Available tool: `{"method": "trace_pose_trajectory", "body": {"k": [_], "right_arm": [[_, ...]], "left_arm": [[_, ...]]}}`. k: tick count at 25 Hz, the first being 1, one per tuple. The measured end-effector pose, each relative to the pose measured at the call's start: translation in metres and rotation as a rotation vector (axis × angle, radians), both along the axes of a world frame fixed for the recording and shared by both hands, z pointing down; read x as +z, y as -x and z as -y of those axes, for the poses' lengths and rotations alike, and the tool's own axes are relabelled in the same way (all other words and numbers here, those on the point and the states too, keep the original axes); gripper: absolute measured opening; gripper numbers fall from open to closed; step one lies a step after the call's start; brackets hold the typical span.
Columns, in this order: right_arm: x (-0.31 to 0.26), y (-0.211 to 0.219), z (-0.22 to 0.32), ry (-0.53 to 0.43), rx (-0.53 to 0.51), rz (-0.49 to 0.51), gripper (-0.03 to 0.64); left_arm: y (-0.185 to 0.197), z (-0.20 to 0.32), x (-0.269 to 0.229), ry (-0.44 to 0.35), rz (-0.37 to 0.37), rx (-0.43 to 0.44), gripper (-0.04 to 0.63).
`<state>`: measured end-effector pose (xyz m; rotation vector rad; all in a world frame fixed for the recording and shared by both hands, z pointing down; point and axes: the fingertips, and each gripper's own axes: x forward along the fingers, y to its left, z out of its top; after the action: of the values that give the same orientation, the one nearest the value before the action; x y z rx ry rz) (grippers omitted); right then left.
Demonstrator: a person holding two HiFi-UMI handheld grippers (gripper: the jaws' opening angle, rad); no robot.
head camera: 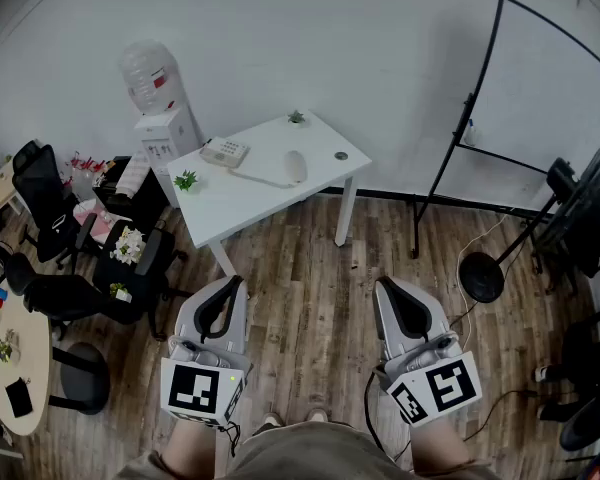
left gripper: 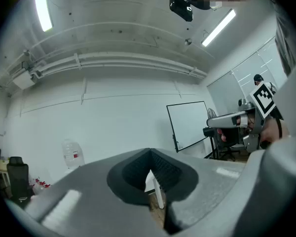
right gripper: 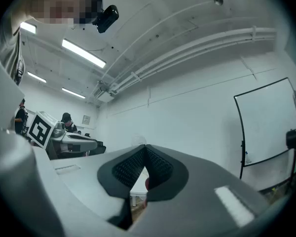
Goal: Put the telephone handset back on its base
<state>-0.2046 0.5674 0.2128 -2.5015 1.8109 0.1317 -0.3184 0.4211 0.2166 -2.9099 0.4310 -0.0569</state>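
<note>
Standing well back from the worktop with left tool and right tool both pressed together and empty, the person may shove the handset, lying apart from its base, off the edge if they open late.

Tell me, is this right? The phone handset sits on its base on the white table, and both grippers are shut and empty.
Not quite. The head view shows the handset off its base, lying on the white table to the base's right. The left gripper and right gripper are indeed shut and empty.
</note>
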Motion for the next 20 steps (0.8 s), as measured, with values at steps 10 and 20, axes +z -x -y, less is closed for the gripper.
{"method": "trace_pose_trajectory", "body": {"k": [10,20], "right_arm": [[0.005,-0.009,-0.022,-0.038,0.037,0.052,0.028],[0.025,-0.015,-0.035,0.021,0.037,0.065,0.05]], "left_arm": [[0.002,-0.016,0.007,0.008,0.01,0.005,0.0],[-0.014,-0.032,0.02,0.023,0.025,0.029,0.0]]}}
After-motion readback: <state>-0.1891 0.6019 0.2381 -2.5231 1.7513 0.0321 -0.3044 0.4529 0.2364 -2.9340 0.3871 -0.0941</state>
